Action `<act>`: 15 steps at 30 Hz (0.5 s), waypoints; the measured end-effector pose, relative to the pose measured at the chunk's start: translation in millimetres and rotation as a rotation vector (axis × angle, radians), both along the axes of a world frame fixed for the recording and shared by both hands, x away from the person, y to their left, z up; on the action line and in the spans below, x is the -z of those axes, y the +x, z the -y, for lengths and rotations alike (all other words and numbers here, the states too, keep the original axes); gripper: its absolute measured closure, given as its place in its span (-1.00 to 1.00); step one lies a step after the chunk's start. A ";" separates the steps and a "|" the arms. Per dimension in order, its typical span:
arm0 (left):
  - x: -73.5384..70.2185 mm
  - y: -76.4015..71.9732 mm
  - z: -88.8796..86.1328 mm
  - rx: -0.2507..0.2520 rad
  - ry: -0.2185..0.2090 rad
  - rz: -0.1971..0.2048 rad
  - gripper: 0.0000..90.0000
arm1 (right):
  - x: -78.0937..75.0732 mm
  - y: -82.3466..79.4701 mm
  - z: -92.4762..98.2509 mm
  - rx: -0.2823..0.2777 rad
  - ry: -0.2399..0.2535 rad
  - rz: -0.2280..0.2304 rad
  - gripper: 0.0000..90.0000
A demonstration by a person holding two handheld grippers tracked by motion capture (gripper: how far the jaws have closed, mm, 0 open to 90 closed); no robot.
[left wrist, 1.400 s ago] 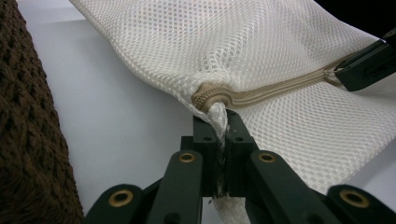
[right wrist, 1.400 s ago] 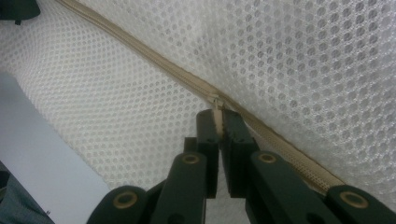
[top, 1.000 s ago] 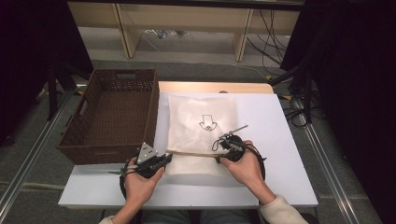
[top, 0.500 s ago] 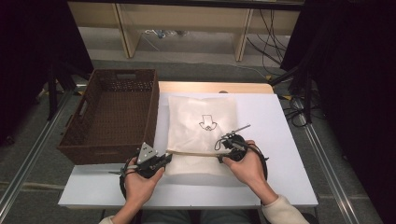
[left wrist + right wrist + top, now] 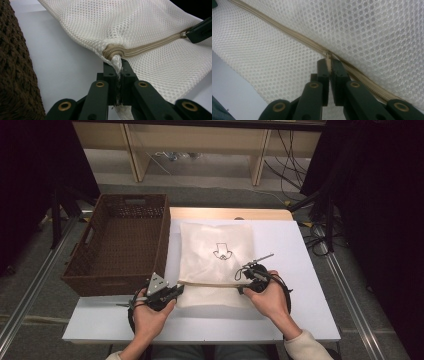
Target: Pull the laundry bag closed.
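Mesh bag (image 5: 150, 37): cut off at the top and right edges of the left gripper view. Printed mark (image 5: 220, 252), frame centre, high view: too small to read. Basket (image 5: 15, 75): cropped at left edge.

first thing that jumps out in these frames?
The white mesh bag lying mid-table, pinched from both near corners along its beige zipper. The left gripper is shut on the bag's corner fabric at the zipper's end, and the right gripper is shut on the zipper pull. Left of the bag stands a dark brown wicker basket.

basket (image 5: 120, 245) walls off the left — bare table (image 5: 295, 250) lies right.
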State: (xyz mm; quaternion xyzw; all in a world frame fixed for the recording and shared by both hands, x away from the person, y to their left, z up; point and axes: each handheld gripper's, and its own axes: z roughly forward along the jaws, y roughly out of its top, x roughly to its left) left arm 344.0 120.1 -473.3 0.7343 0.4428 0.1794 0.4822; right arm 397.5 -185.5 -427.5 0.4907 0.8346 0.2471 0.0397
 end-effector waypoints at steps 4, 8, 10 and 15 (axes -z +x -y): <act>-0.1 0.1 -0.3 0.001 0.002 0.001 0.91 | 0.1 1.0 3.0 -0.011 -0.004 0.006 0.95; 0.2 0.0 0.1 -0.003 -0.006 -0.005 0.91 | 0.0 0.9 4.7 -0.007 -0.002 0.007 0.95; -0.1 0.1 -0.4 0.001 0.000 -0.001 0.91 | -0.8 -0.1 5.1 0.008 -0.006 -0.001 0.95; 0.4 0.1 0.1 -0.006 -0.008 -0.005 0.91 | -0.9 0.1 9.1 0.011 -0.010 0.011 0.95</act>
